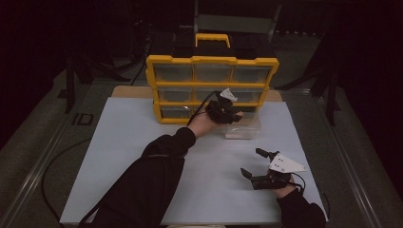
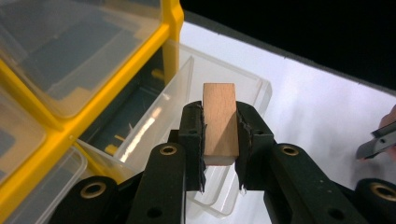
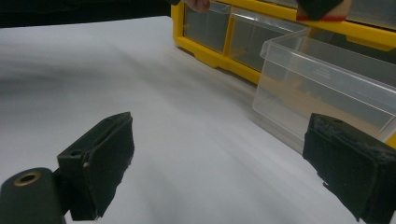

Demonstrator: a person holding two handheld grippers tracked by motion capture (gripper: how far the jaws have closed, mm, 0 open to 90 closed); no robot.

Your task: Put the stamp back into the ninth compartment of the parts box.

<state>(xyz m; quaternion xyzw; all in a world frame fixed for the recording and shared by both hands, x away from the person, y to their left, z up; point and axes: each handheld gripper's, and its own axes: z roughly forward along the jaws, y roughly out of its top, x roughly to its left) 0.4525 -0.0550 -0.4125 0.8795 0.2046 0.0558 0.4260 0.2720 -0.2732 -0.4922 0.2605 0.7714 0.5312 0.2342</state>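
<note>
My left gripper (image 2: 219, 135) clamps a small rectangular wooden block (image 2: 219, 119), long axis forward, seemingly above the pulled-out clear plastic drawer (image 2: 254, 88).

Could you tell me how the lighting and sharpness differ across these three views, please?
High view: dim, with black surroundings, only the white table top lit. Left gripper view: bright and sharp on the wooden block, with glare along the clear drawer. Right gripper view: table streaked by blur, near pads soft.

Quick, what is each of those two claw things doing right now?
Left gripper: fingers closed on a wooden block, above the clear drawer.
Right gripper: fingers open, holding nothing.
</note>
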